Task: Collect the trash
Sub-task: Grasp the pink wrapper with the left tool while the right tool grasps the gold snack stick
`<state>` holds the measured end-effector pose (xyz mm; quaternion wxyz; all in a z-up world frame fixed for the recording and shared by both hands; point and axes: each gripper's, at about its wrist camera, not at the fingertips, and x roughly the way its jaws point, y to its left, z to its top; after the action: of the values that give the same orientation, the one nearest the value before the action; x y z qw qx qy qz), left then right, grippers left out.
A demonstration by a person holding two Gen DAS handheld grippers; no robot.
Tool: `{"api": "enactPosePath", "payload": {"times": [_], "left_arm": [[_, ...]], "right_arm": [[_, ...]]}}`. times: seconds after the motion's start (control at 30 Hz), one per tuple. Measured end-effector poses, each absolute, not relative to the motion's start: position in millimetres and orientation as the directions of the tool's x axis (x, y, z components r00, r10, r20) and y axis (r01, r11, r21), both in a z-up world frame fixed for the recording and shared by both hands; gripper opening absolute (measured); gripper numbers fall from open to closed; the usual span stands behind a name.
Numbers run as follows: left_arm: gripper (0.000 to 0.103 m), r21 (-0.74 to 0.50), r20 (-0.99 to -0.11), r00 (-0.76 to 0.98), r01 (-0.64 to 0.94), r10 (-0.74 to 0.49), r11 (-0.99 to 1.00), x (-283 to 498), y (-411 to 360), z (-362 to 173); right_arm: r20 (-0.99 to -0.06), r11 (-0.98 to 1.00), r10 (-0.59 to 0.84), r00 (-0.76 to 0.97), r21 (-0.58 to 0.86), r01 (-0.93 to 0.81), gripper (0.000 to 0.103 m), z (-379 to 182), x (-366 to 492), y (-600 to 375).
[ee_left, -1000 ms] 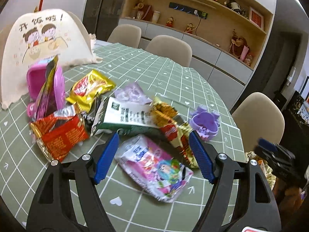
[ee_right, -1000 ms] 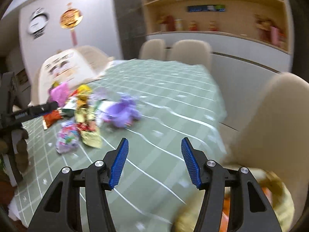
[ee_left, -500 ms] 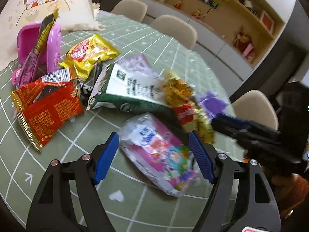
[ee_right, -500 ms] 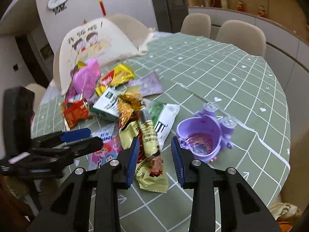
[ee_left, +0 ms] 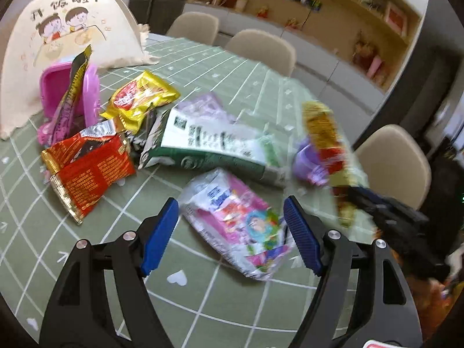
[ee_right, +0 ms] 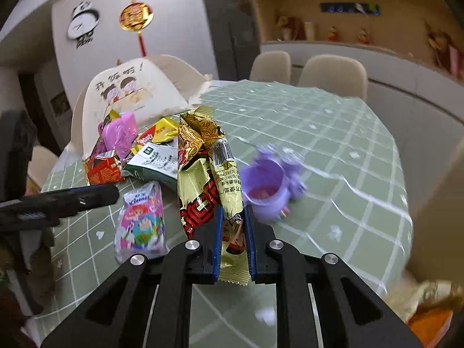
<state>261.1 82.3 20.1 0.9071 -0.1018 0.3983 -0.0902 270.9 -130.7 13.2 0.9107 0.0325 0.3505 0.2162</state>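
Observation:
Snack wrappers litter the green checked tablecloth (ee_left: 220,84). My right gripper (ee_right: 233,214) has its jaws closing, pads pressed on a long gold noodle wrapper (ee_right: 229,179), with a gold and red wrapper (ee_right: 197,156) bunched beside it. In the left wrist view the noodle wrapper (ee_left: 324,136) hangs blurred above the table from the right gripper (ee_left: 359,197). My left gripper (ee_left: 229,203) stands open just above a pink and white wrapper (ee_left: 235,226), which lies flat between its blue pads (ee_left: 159,232). In the right wrist view the left gripper (ee_right: 113,194) reaches in over the pink and white wrapper (ee_right: 142,217).
A red wrapper (ee_left: 90,174), a yellow wrapper (ee_left: 142,98) and a green and white bag (ee_left: 208,142) lie near a pink bin (ee_left: 58,87). A small purple bin (ee_right: 266,185) stands to the right. A cloth food cover (ee_left: 58,34) and beige chairs (ee_left: 391,159) border the table.
The right gripper has closed on the gold wrapper and lifted it off the table. The left gripper has sunk slightly over the pink and white wrapper, still open.

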Motion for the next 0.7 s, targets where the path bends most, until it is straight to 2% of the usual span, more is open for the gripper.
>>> {"api": "enactPosePath", "payload": {"times": [0.07,0.13,0.27,0.4,0.47,0.5,0.53,0.57,0.63,0.7], "left_arm": [[0.071,-0.257,-0.753,0.623,0.016,-0.210,0.966,266,81,9],[0.072,-0.316,-0.777,0.588,-0.054,-0.225,0.947,271,82,-2],[0.072,-0.270,-0.783,0.603,-0.111,-0.152,0.956,276,66,4],[0.072,-0.157,-0.807,0.590,-0.175,-0.024,0.972,281,51,-3],[0.063,-0.108,-0.805,0.593,-0.172,0.016,0.979,274,42,-5],[0.049,-0.081,-0.803,0.595,-0.173,0.038,0.982,270,41,-5],[0.030,-0.061,-0.802,0.594,-0.180,0.059,0.982,265,42,-5],[0.023,-0.070,-0.806,0.590,-0.182,0.052,0.981,262,44,-5],[0.013,-0.144,-0.811,0.585,-0.174,-0.015,0.974,255,56,-3],[0.012,-0.182,-0.790,0.612,-0.168,-0.042,0.969,238,66,5]], "right_arm": [[-0.646,0.915,0.386,0.658,0.177,-0.363,0.015,13,268,-139],[-0.647,0.922,0.361,0.671,0.138,-0.363,0.015,14,263,-145],[-0.647,0.929,0.349,0.678,0.144,-0.341,0.015,8,259,-162],[-0.667,0.922,0.369,0.648,0.175,-0.345,0.015,-3,256,-168],[-0.673,0.918,0.372,0.639,0.165,-0.361,0.015,-3,252,-166],[-0.675,0.914,0.381,0.632,0.171,-0.369,0.016,-2,252,-165],[-0.677,0.904,0.404,0.615,0.193,-0.382,0.016,-2,251,-163],[-0.674,0.891,0.432,0.599,0.219,-0.397,0.017,-1,250,-161],[-0.670,0.860,0.490,0.557,0.270,-0.432,0.019,1,247,-160],[-0.650,0.833,0.529,0.546,0.273,-0.481,0.025,4,239,-155]]}}
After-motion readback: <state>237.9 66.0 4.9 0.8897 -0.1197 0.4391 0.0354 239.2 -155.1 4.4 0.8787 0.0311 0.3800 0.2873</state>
